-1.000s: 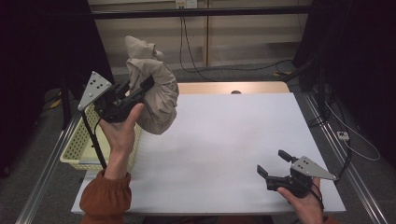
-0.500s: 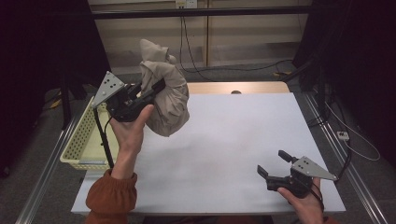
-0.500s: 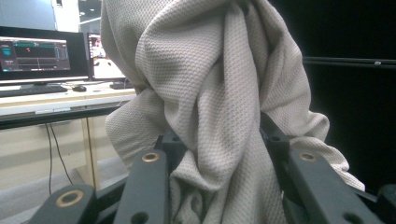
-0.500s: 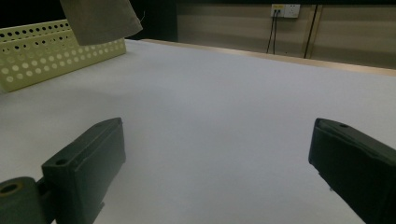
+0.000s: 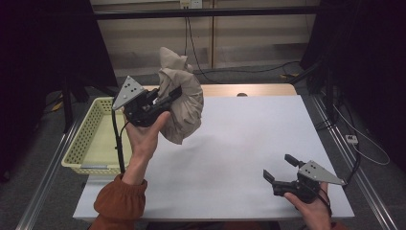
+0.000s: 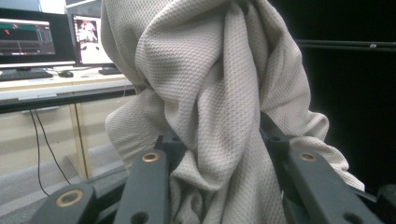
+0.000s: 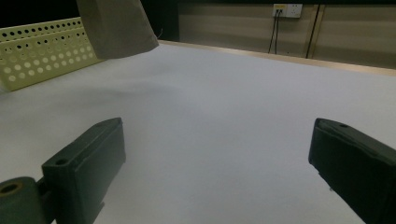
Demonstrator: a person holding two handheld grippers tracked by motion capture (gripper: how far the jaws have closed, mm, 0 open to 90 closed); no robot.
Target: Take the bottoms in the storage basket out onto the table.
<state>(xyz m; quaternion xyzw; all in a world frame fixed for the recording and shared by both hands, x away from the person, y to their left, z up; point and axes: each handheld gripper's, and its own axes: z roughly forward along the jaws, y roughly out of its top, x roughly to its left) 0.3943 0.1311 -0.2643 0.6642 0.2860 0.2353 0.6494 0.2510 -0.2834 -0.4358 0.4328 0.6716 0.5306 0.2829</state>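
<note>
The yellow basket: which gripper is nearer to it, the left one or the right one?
Left. The left gripper is just beside the yellow basket, above its right edge; the right gripper is far across the table.

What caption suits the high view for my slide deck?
Left gripper lifts a bunched beige cloth above the white table, beside a yellow basket; right gripper waits open.

The cloth (image 6: 219,93) was a beige woven fabric with a fine waffle-like texture — matt, soft and heavily creased. The left gripper (image 5: 165,100) had matt black plastic-looking jaws with brass-coloured rivets, and a dull grey metal plate on top. The right gripper (image 7: 215,172) showed the same matt black jaws, slightly grainy. The bench (image 5: 249,139) was covered by a smooth, matt white sheet, with a pale wood edge at its far side. The basket (image 5: 91,139) was pale yellow plastic — perforated, with a faint sheen.
</note>
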